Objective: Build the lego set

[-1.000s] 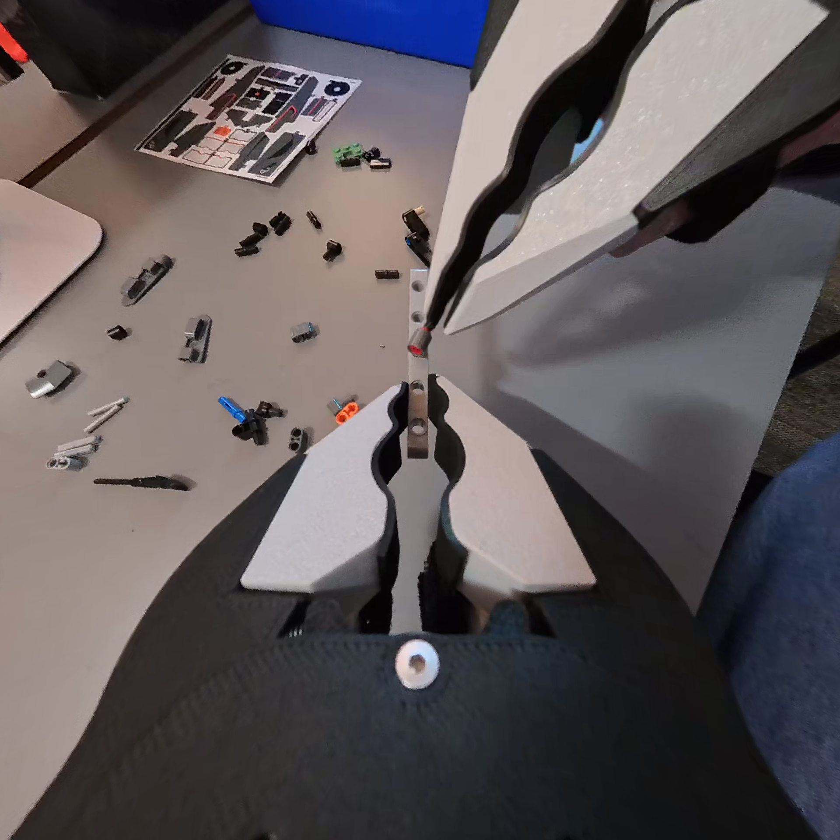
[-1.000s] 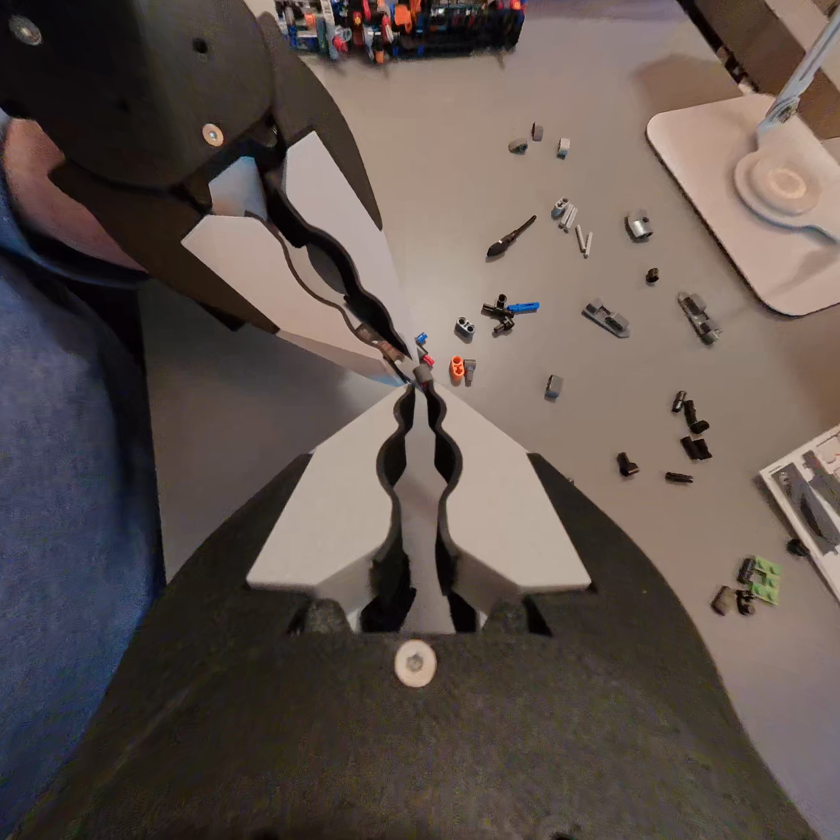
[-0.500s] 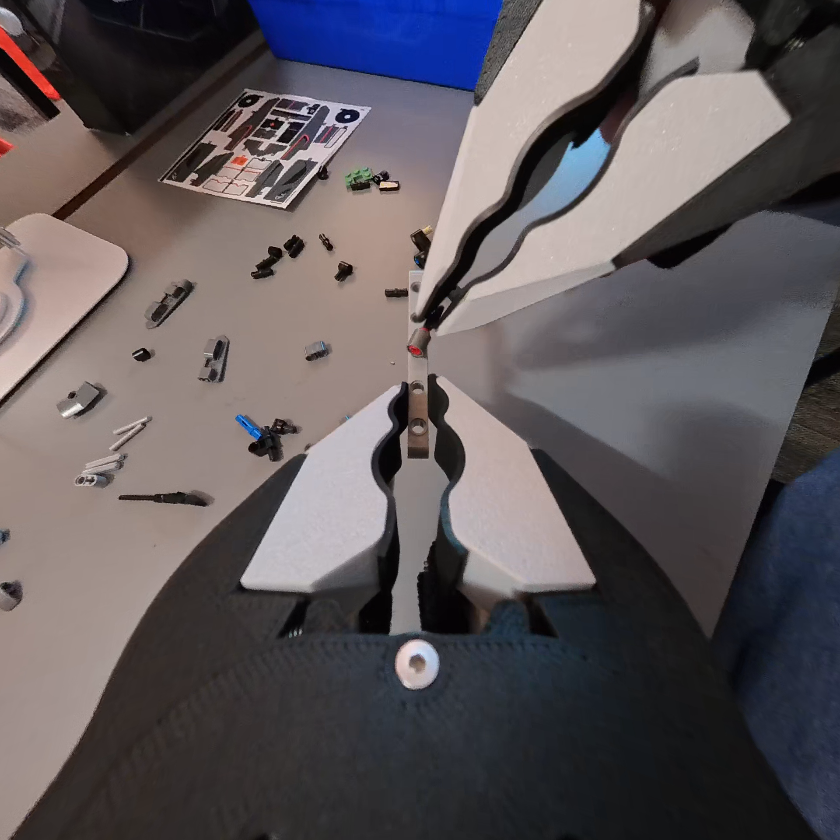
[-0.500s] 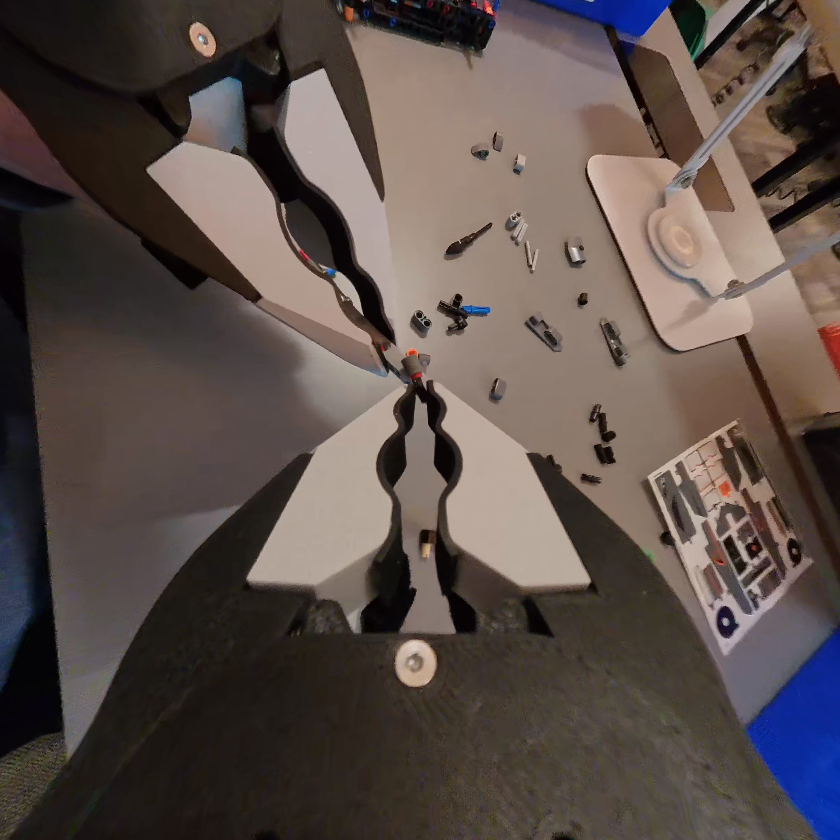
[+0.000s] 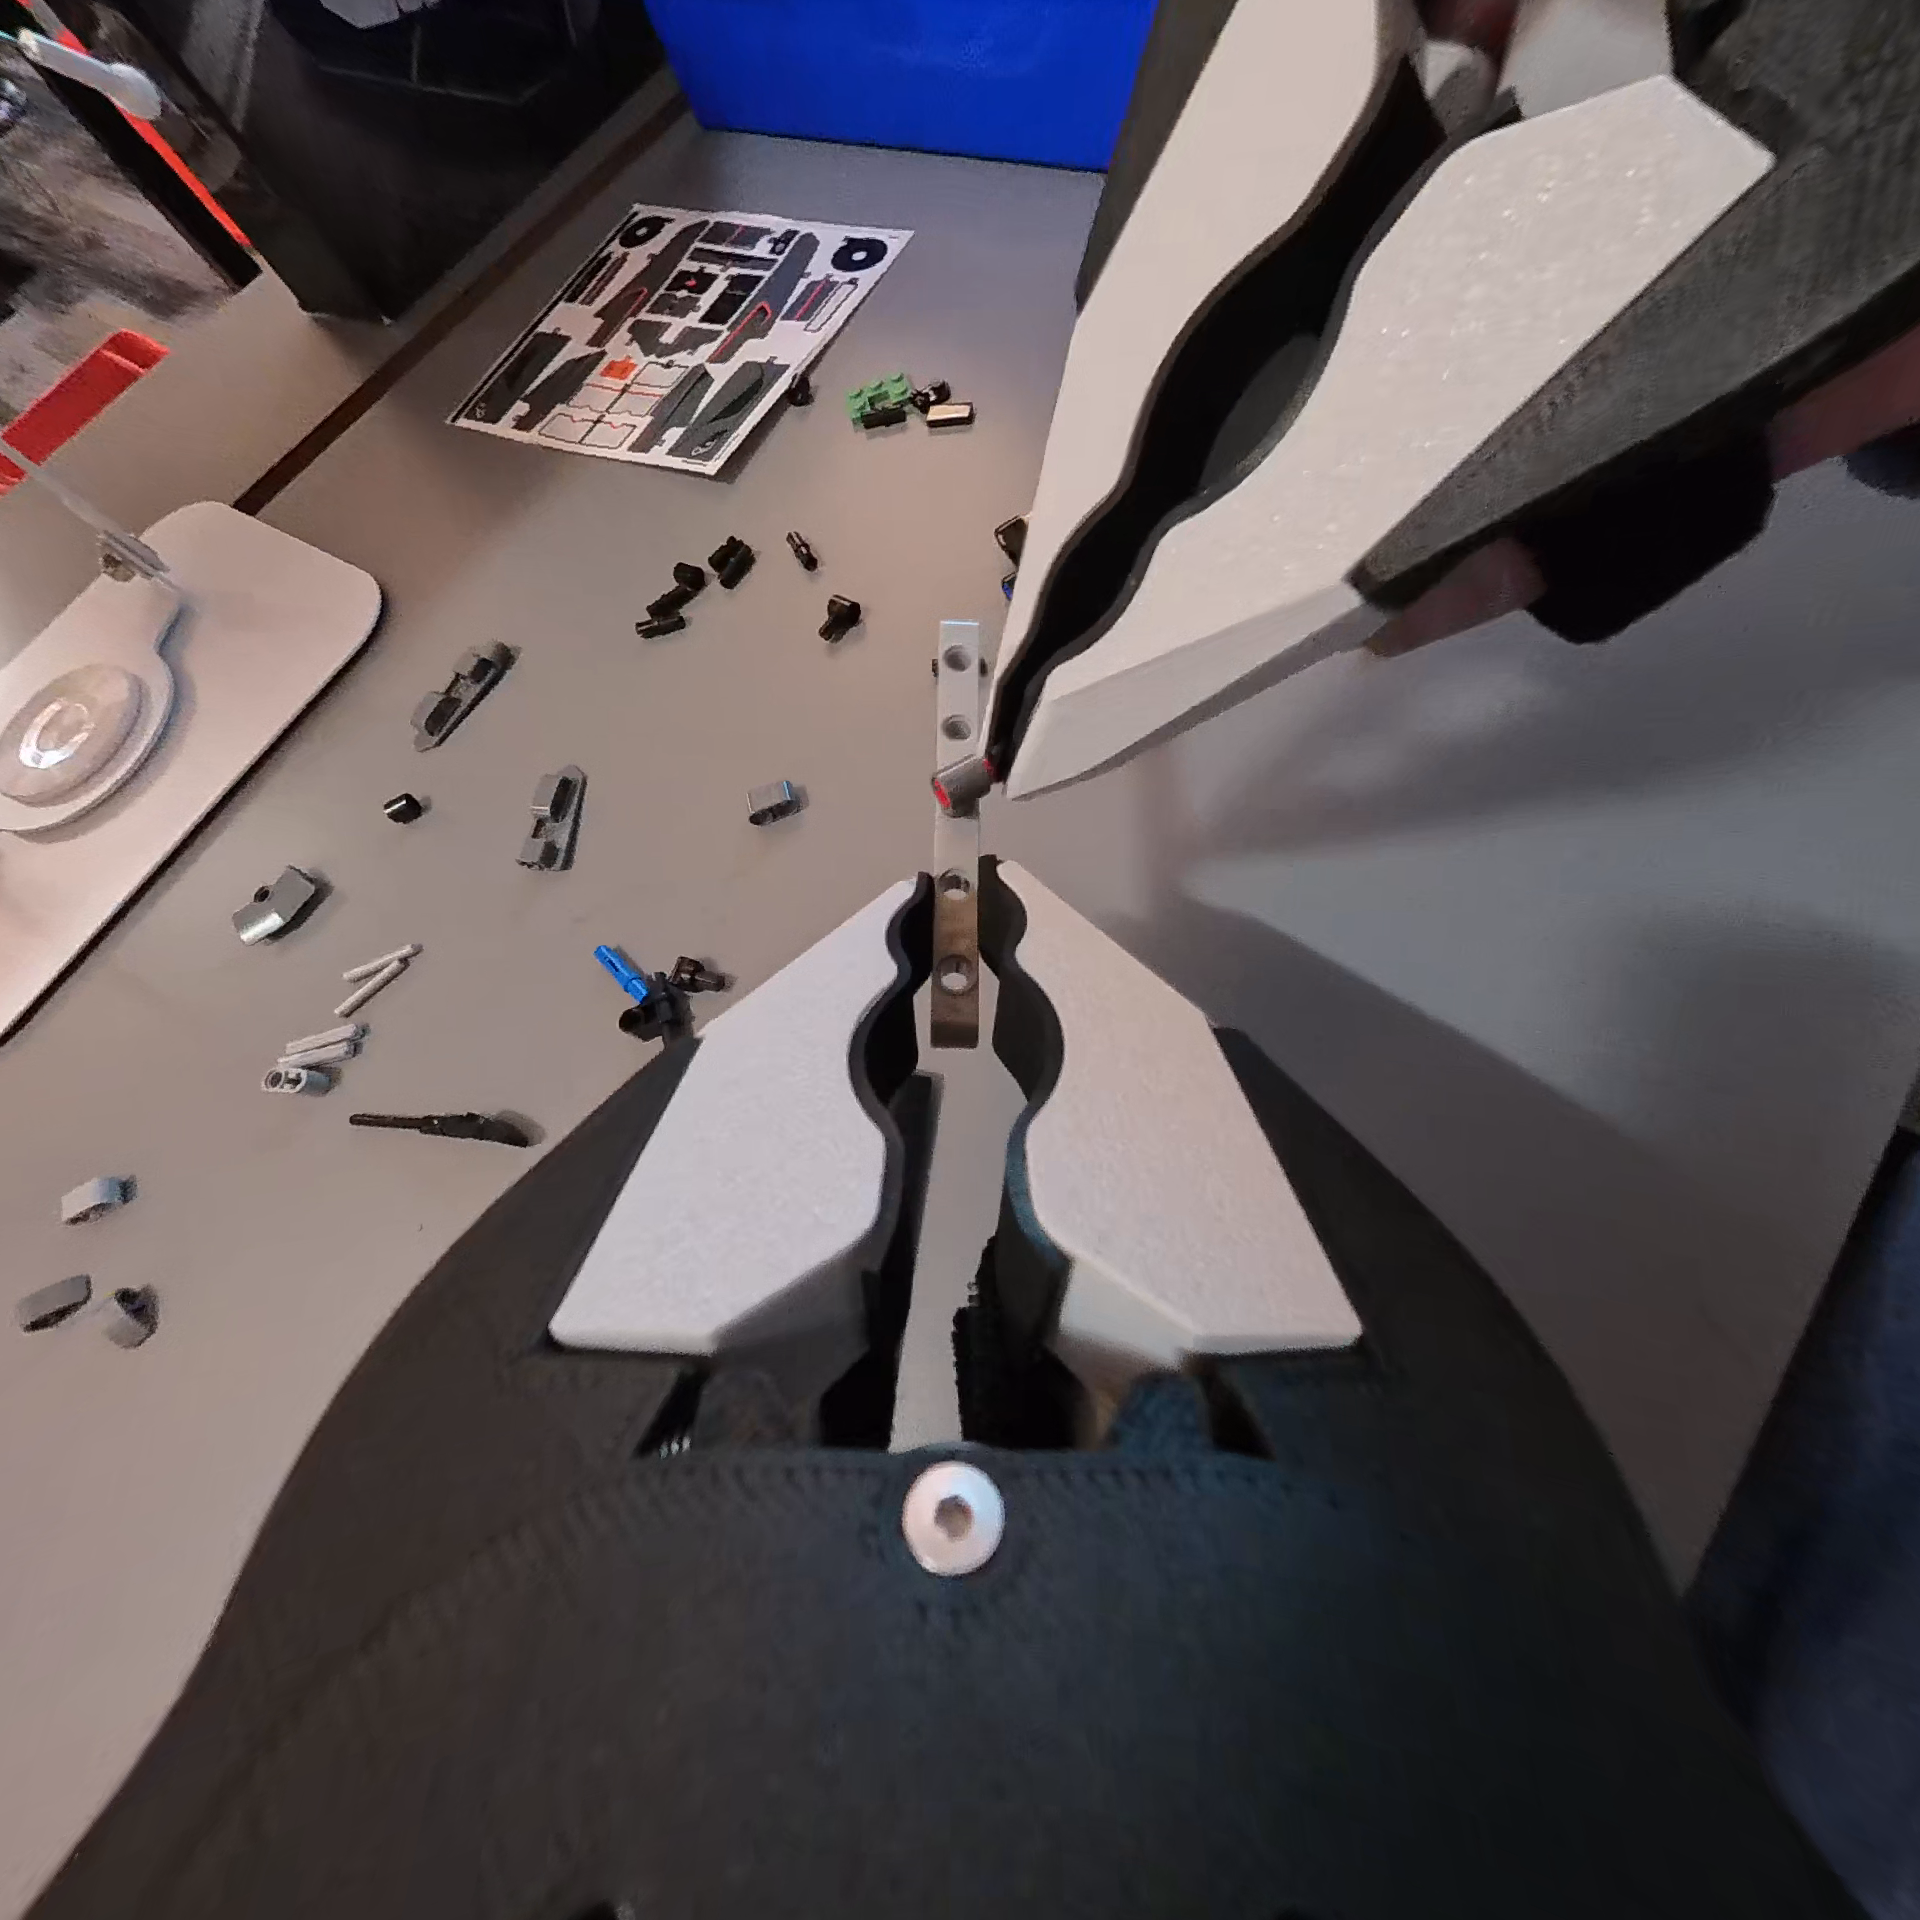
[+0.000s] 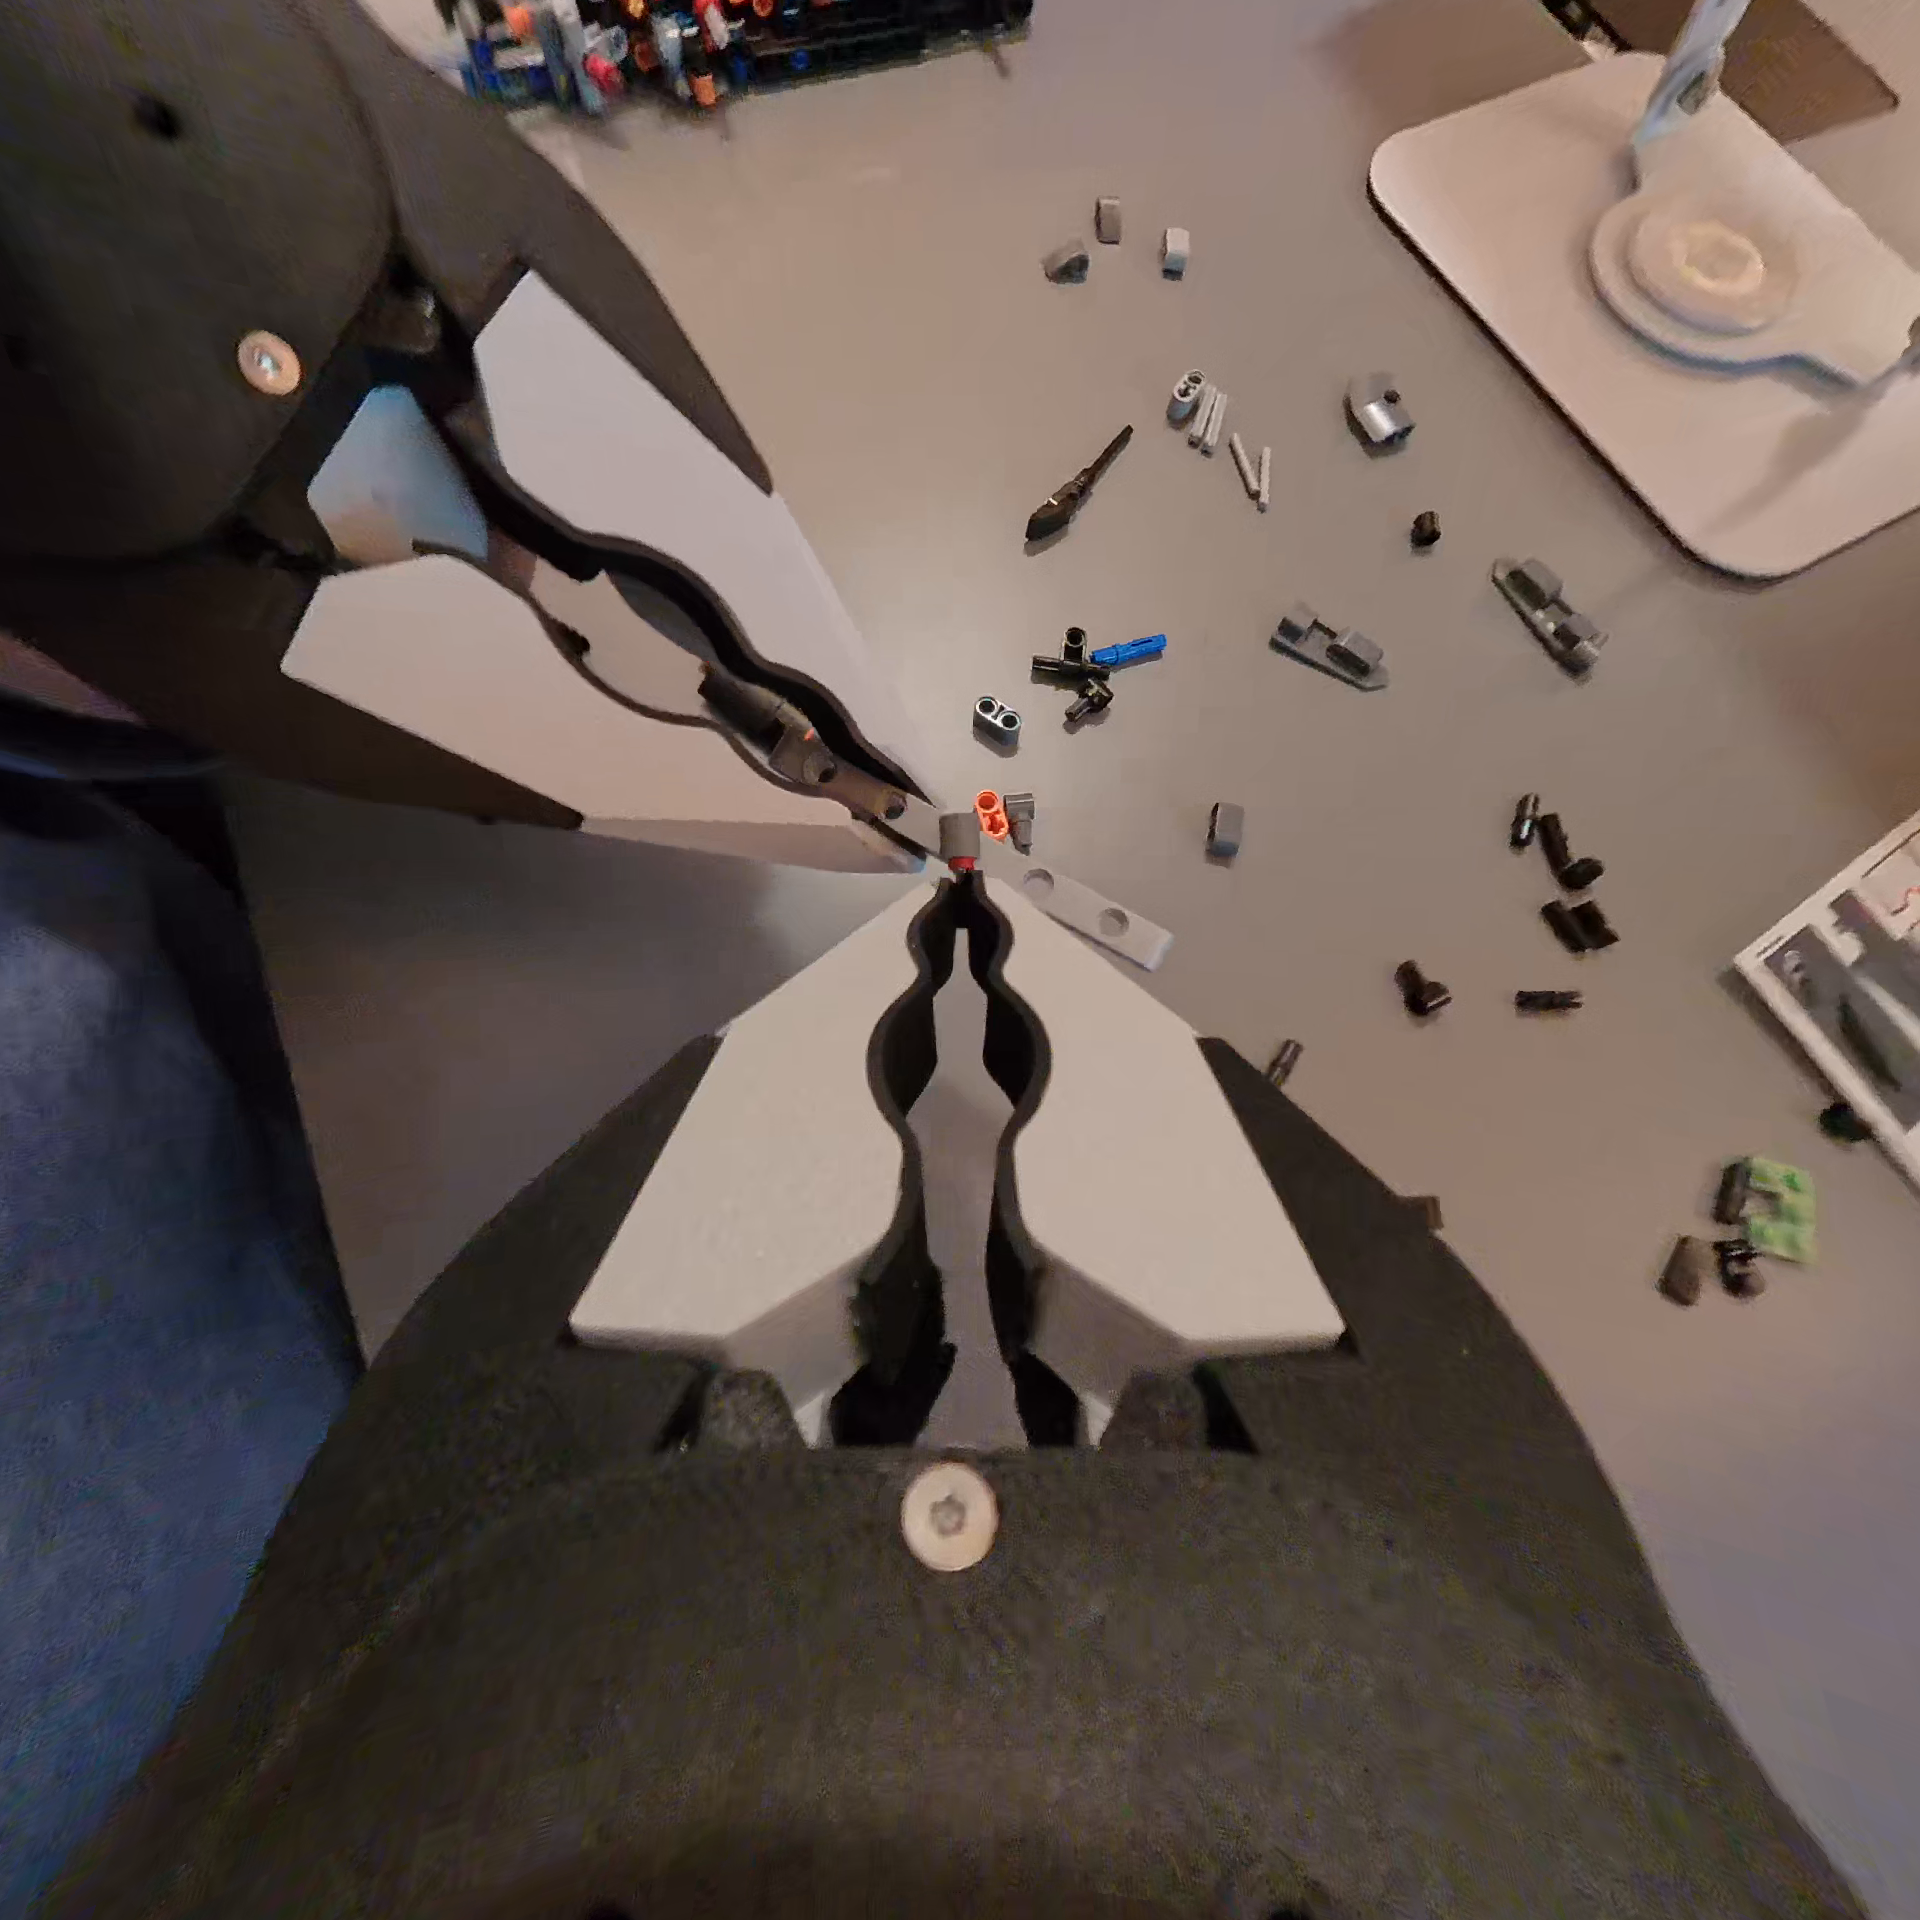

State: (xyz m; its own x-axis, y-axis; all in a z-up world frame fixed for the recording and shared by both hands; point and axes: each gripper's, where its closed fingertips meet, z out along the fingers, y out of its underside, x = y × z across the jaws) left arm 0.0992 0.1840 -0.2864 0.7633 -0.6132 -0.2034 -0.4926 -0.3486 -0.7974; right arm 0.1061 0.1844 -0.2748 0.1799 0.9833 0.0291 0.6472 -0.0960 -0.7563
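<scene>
**Pin-and-bush meeting a held beam above the grey tabletop.**

The left gripper (image 5: 954, 883) has its fingers narrowed on the lower end of a long light-grey plastic beam with a row of round holes (image 5: 957, 717), held upright off the table (image 5: 623, 1195). The right gripper (image 6: 961, 883), fingers nearly closed, pinches the red end of a small grey cylindrical bush on a red pin (image 6: 958, 837), pressed against the beam's middle. Compared with a second ago, the beam's grip is unchanged, while the right gripper's approach has swung round, so the beam's free end now shows beside its fingers; the pin probably is being worked into a hole, seating not yet confirmed. Loose black, grey and blue pieces (image 5: 665, 997) and a printed sticker sheet (image 5: 686, 332) lie well apart.
</scene>
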